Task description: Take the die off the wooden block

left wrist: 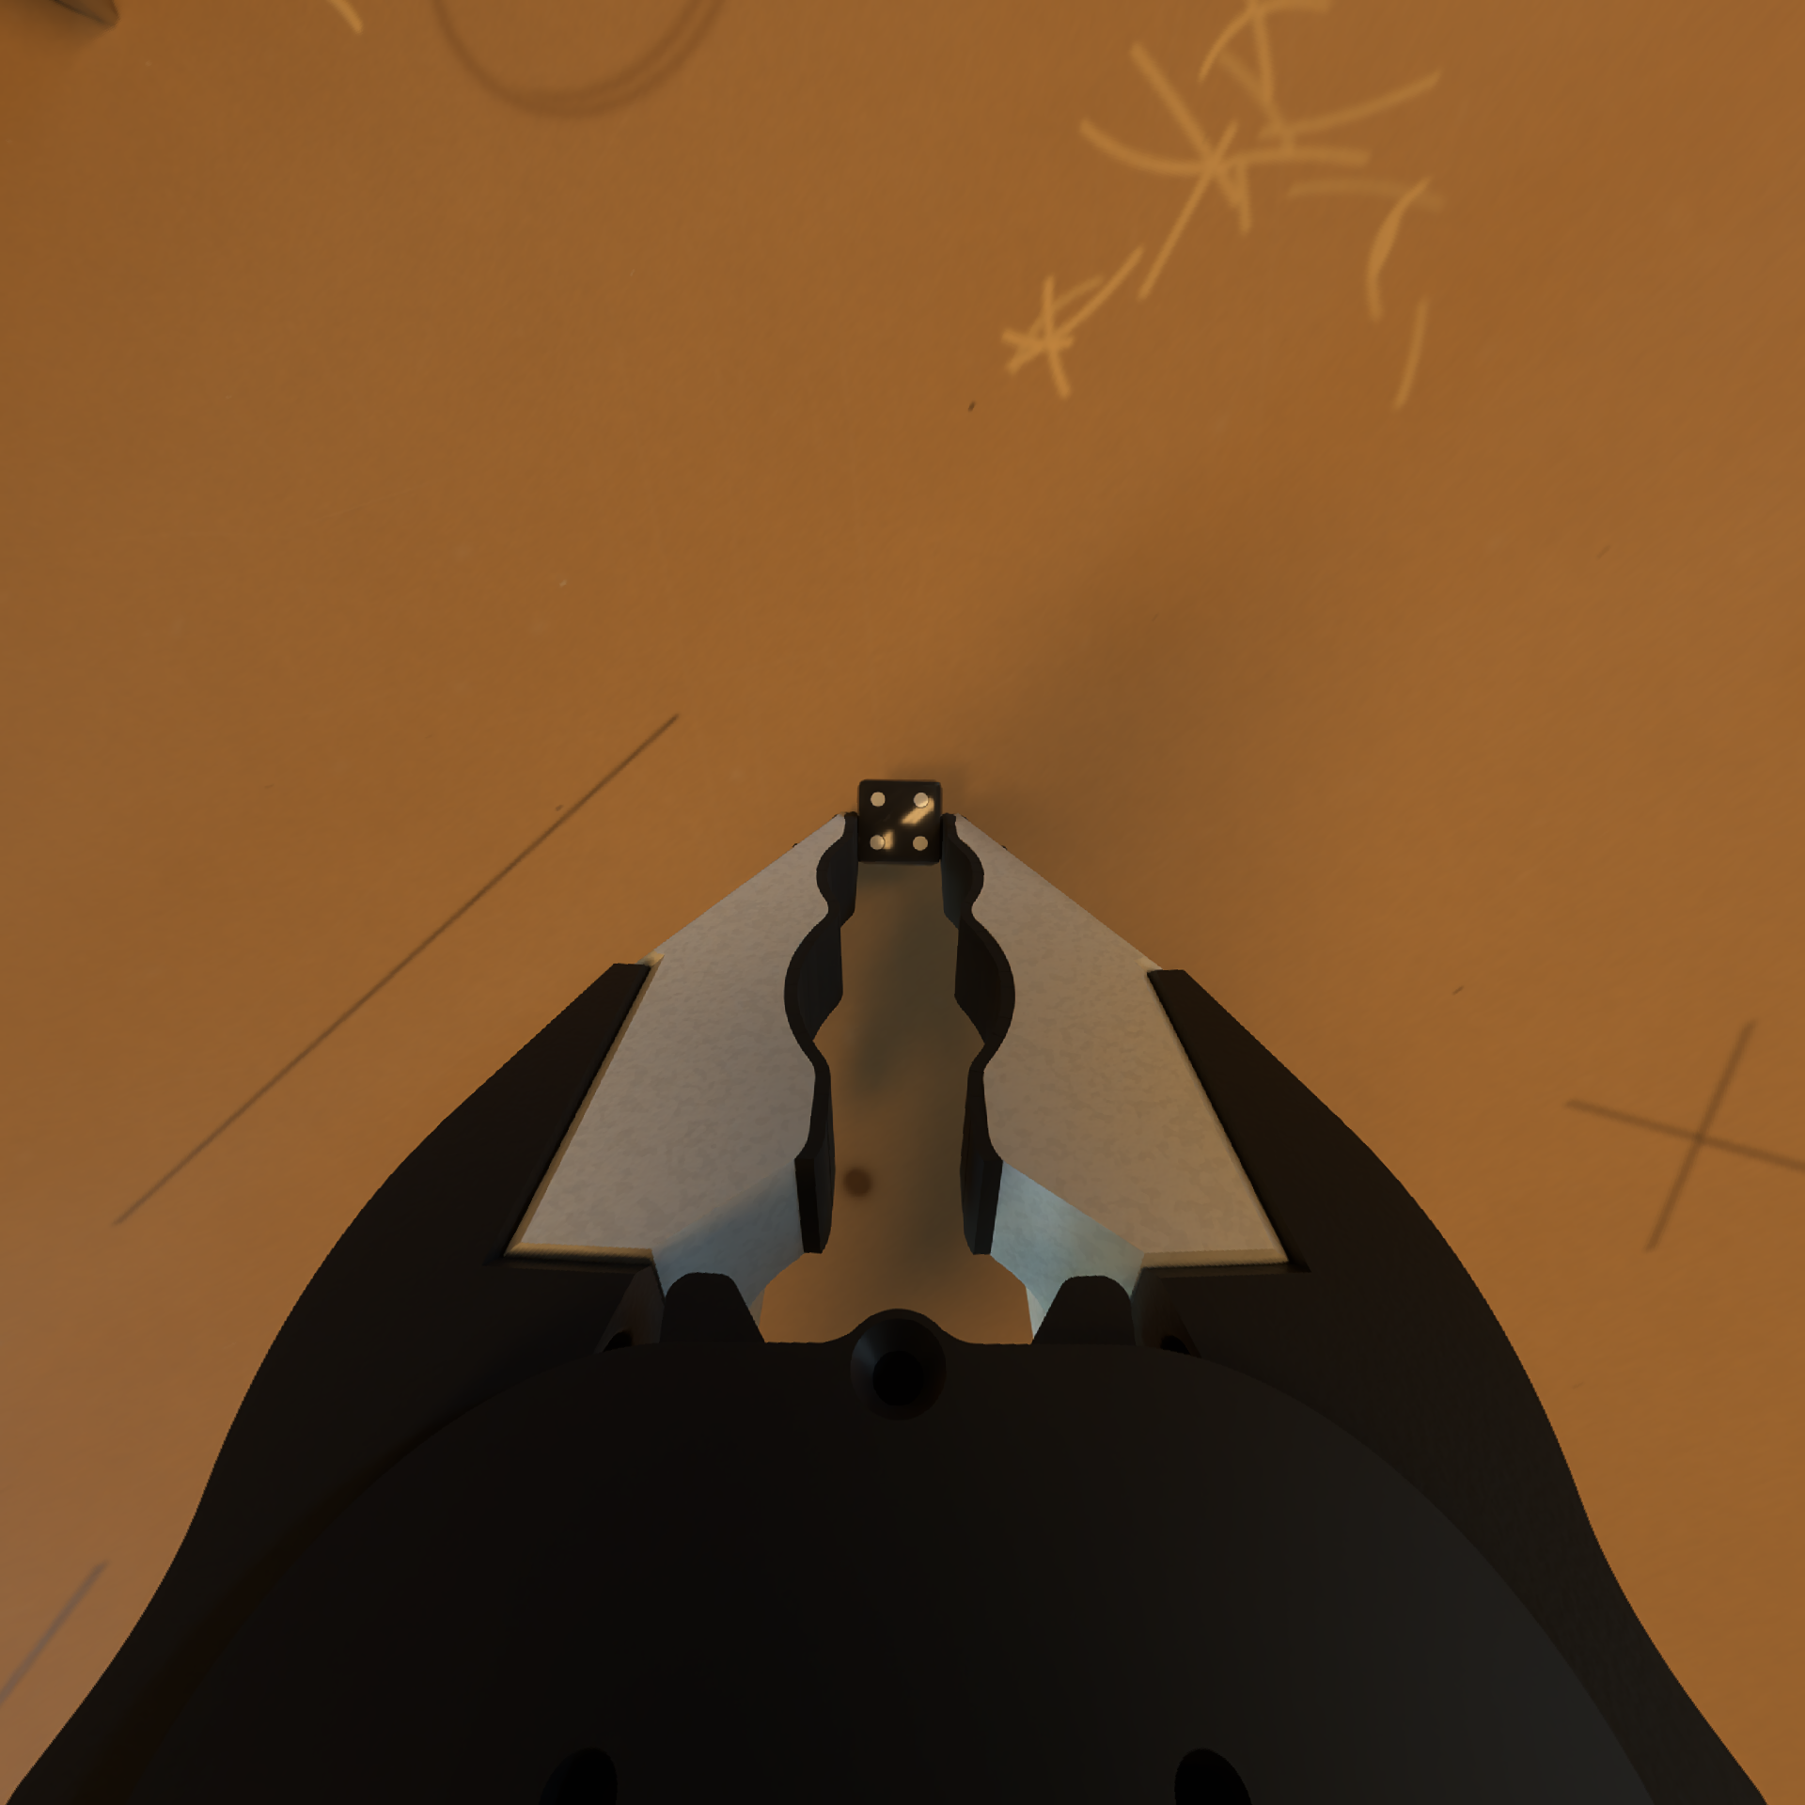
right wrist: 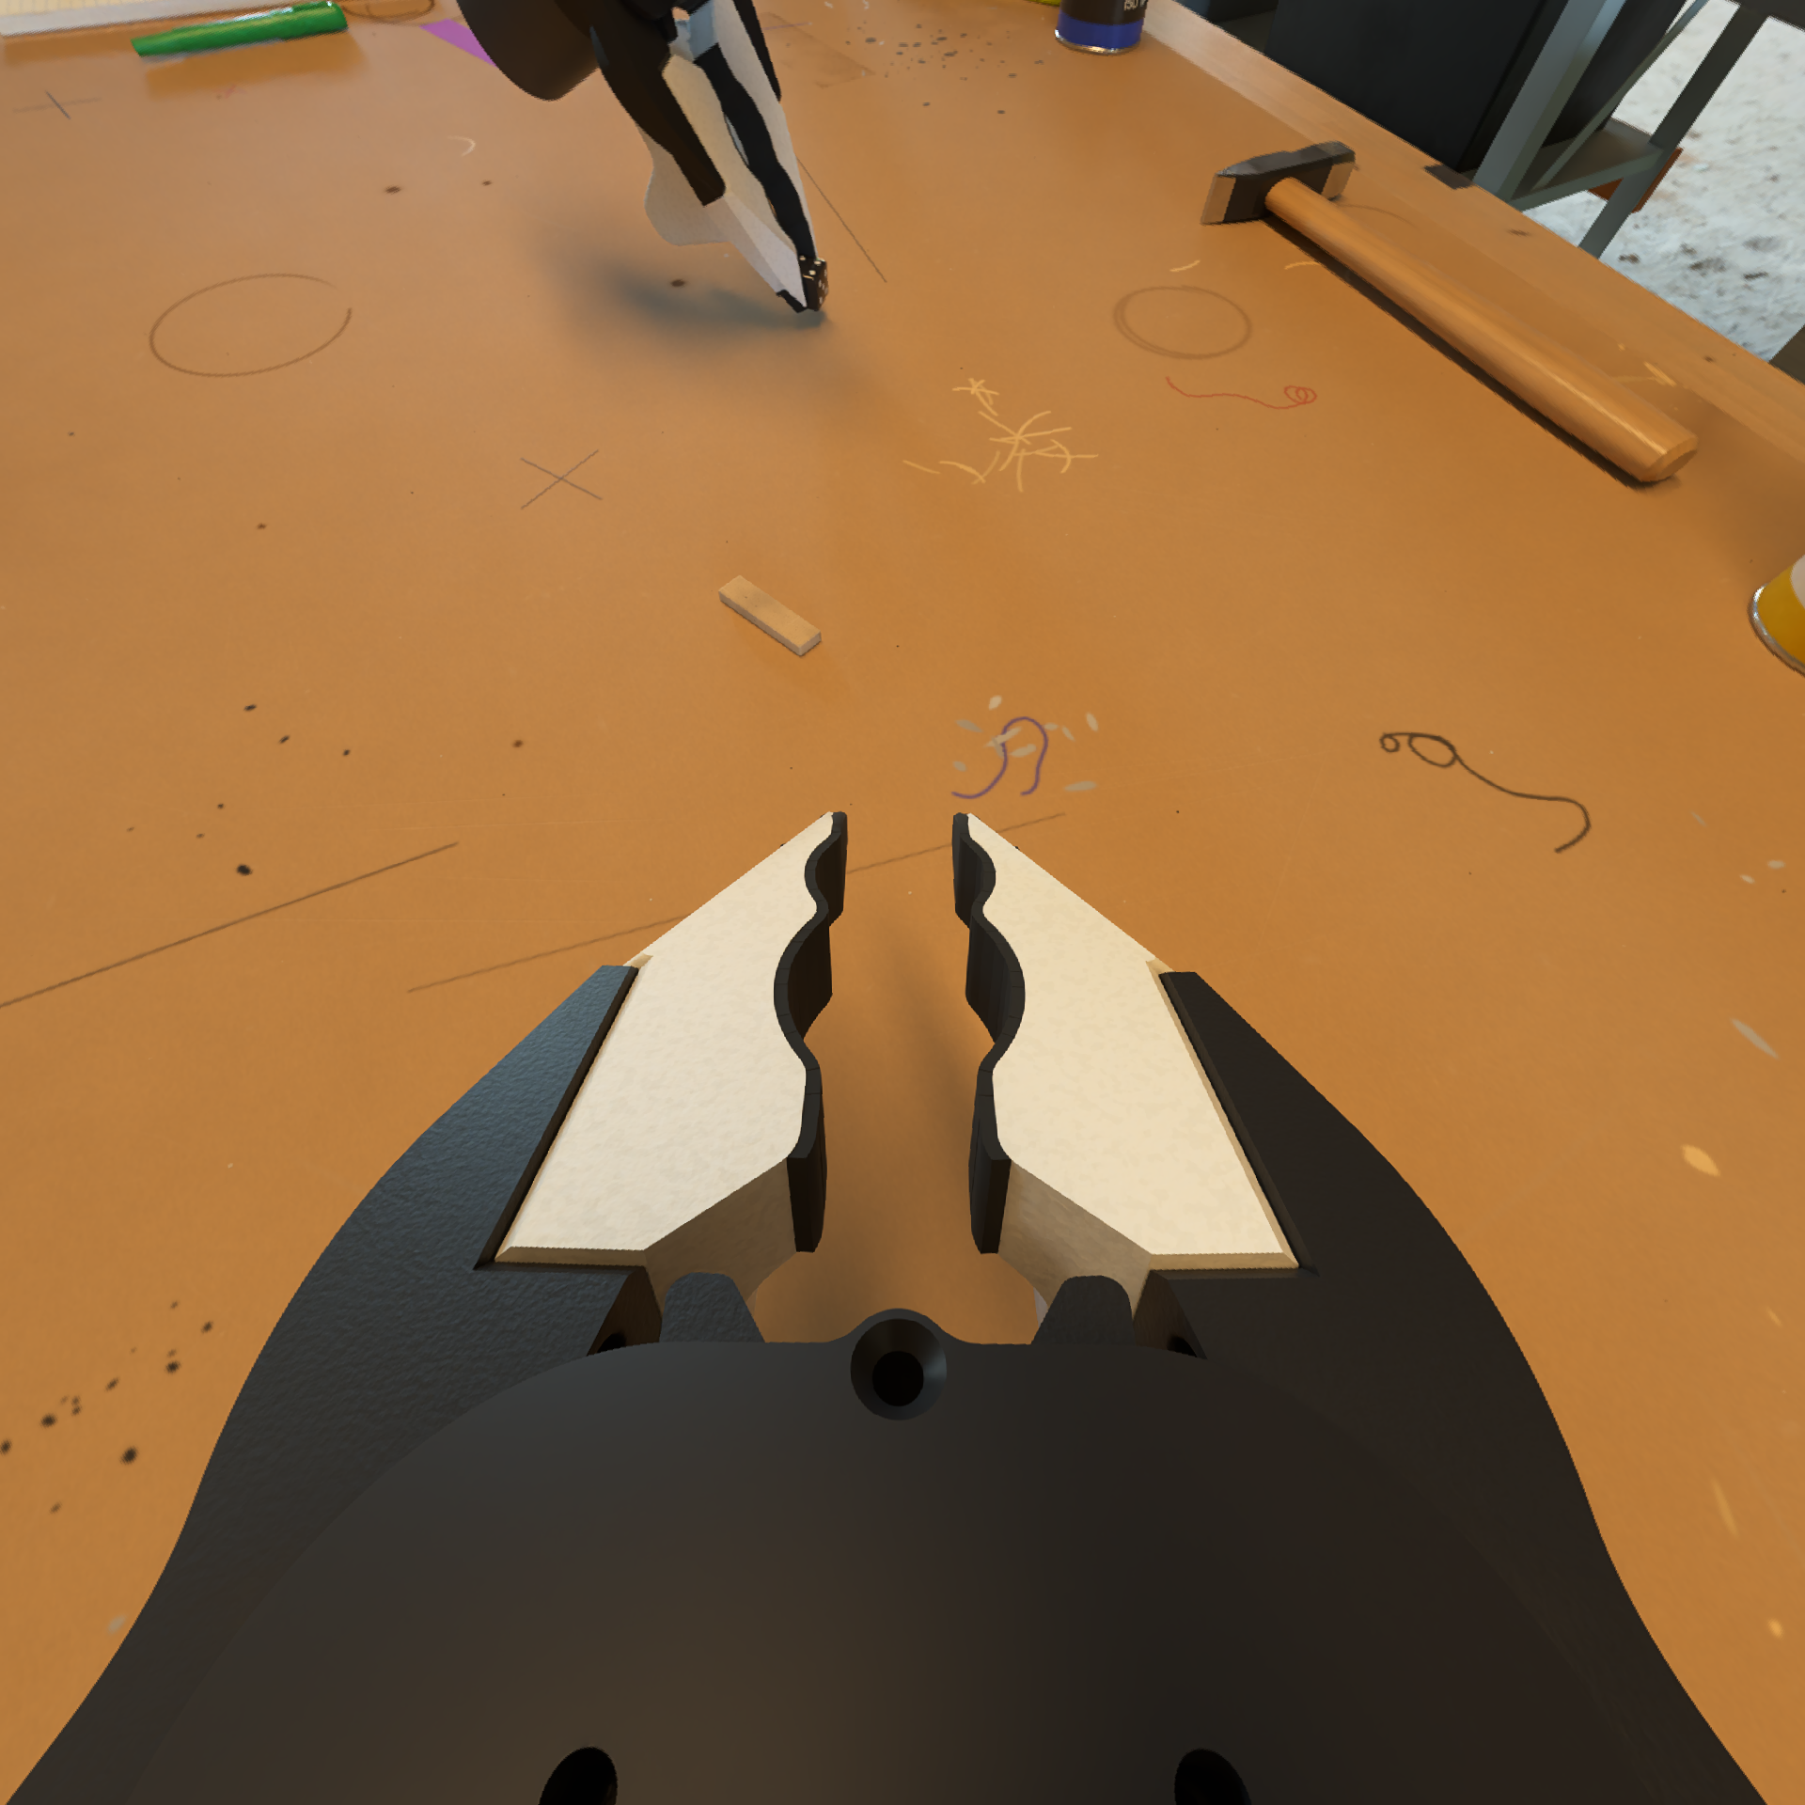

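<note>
between the left tongs (left wrist: 900,830) sits a black die (left wrist: 900,820) — pale pips, pinched; right tongs (right wrist: 900,816) gape empty.

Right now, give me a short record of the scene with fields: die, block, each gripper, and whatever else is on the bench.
die: black die, pinched at the tips of the left gripper, low over the workbench
wooden block: wooden block lies flat, nothing on it, apart from the die
right gripper: right gripper, jaws apart, holding nothing
other items: hammer, green marker, can
</note>
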